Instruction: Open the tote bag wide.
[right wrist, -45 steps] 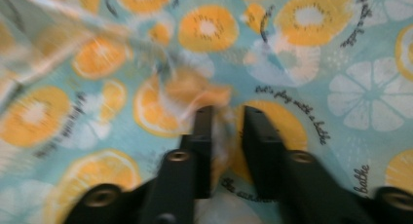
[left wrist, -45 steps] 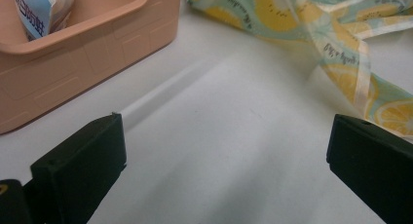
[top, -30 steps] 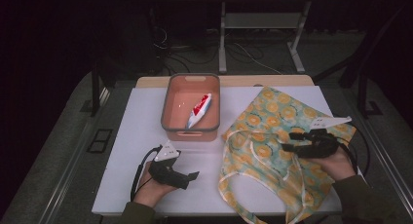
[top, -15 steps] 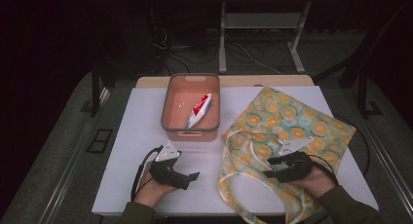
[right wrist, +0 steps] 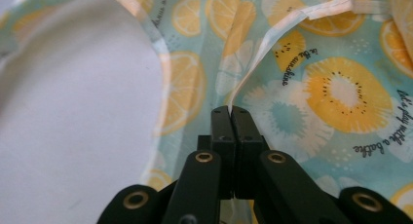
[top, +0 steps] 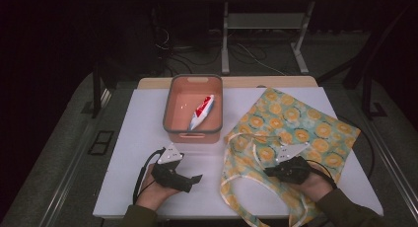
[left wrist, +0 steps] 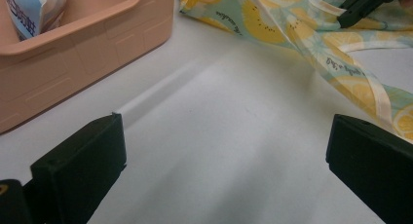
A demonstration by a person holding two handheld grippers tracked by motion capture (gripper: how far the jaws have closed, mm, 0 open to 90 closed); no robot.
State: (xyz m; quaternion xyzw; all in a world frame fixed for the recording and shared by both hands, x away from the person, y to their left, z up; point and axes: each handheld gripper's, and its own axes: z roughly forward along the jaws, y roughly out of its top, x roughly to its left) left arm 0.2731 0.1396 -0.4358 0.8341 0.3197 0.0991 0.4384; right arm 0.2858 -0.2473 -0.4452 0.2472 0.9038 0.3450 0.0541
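While right tongs (right wrist: 231, 110) pinch thin cream strap (right wrist: 272, 36), soft fruit-print cloth bag (right wrist: 336, 92)

The right tool (right wrist: 231, 109) hides the pinched end of the bag strap (right wrist: 272, 36)

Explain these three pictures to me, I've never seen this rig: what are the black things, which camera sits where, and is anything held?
A person holds a hand-held tool in each hand. The high view looks down on the white table. The other two cameras ride on the tools, looking along their black jaws. On the table are a pink bin with a tube inside, and a lemon-print cloth bag. The left tool rests with jaws wide apart, holding nothing. The right tool has just closed, pinching the bag's pale strap.
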